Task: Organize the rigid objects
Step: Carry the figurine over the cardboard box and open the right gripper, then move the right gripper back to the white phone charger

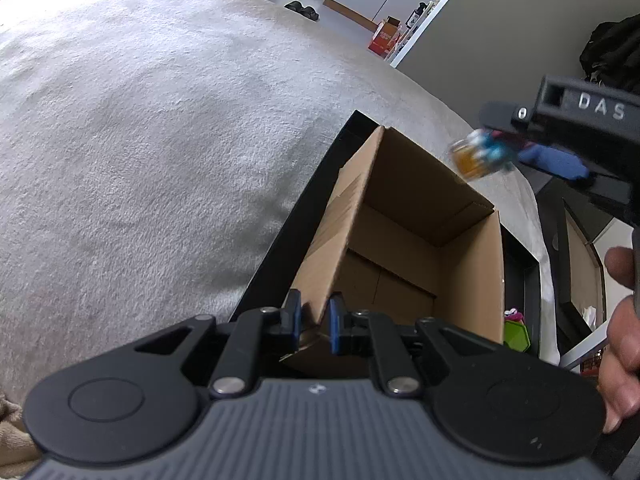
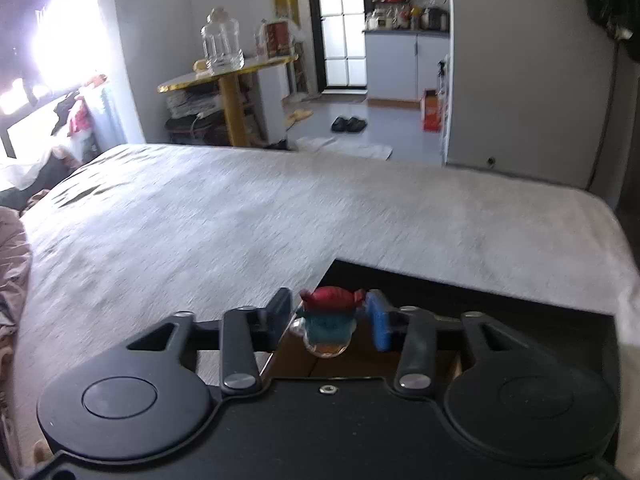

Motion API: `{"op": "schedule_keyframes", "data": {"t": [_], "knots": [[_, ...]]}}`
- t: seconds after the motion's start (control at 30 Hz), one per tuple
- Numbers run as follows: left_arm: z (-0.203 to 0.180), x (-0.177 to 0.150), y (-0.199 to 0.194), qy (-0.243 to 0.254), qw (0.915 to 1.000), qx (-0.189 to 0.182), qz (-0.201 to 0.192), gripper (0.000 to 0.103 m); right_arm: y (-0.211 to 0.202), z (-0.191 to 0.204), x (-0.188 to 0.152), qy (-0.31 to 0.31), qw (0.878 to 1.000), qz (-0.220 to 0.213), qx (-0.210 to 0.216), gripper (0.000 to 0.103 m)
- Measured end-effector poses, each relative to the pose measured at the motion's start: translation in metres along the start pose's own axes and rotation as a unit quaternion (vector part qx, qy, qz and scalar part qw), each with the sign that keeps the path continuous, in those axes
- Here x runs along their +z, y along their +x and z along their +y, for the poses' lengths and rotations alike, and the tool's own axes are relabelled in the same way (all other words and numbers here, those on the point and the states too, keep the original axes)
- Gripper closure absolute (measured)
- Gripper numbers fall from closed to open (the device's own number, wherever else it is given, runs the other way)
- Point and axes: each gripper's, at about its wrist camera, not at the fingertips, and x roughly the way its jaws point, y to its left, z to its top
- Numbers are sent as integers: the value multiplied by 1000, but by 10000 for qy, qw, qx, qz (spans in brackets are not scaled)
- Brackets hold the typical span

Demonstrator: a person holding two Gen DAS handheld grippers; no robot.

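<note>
Bedroom setup: grey fleece blanket (image 1: pixel 140 140) over a bed, with a cardboard box (image 1: pixel 400 248) standing open on a black tray (image 1: pixel 280 248) at the bed's corner.

Left gripper (image 1: pixel 316 326): jaws nearly closed, pinching the box's near wall edge between the blue pads. It looks like it is steadying the box.

Right gripper (image 2: pixel 329 320): jaws partly open, pads visibly clear of the toy on both sides. The small figurine (image 2: pixel 329 326), with a red cap, teal middle and clear amber base, sits between them. In the left wrist view it is blurred at the fingertips, above the box's far corner. Whether it is dropping or still resting on a finger, I can't tell.

Handling judgement:
- small, light, hard plastic or resin; stiff, no give under the pads
- the glossy clear base is likely slippery, and the rounded body can twist in a pinch
- best hold is across the teal midsection, pads flat on opposite sides, not on the cap horns
- a short drop into cardboard is probably harmless, though the thin horns could chip

Box itself looks light and tips easily, hence the left-hand hold.
</note>
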Motion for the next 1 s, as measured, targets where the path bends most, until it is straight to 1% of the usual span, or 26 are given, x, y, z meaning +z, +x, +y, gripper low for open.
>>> {"op": "schedule_keyframes", "data": {"t": [0.03,0.1,0.17,0.33,0.63,0.83,1.0], "knots": [[0,0,0,-4,10000,0,-2,90,-2,-1,0,27,10000,-29,-61,39],[0,0,0,-3,10000,9,-9,90,-5,-6,-2,124,9999,-41,-52,39],[0,0,0,-27,10000,-9,-31,89,-7,-12,-6,244,9997,73,-56,37],[0,1,1,-26,10000,3,-28,89,-19,-26,-19,367,9989,200,-203,26],[0,1,0,4,10000,25,-54,89,-51,-49,-42,619,9970,281,-361,21],[0,0,0,40,10000,35,-76,89,-67,-69,-59,784,9942,315,-672,20],[0,1,0,59,9999,34,-82,89,-82,-95,-79,973,9900,426,-931,20]]}}
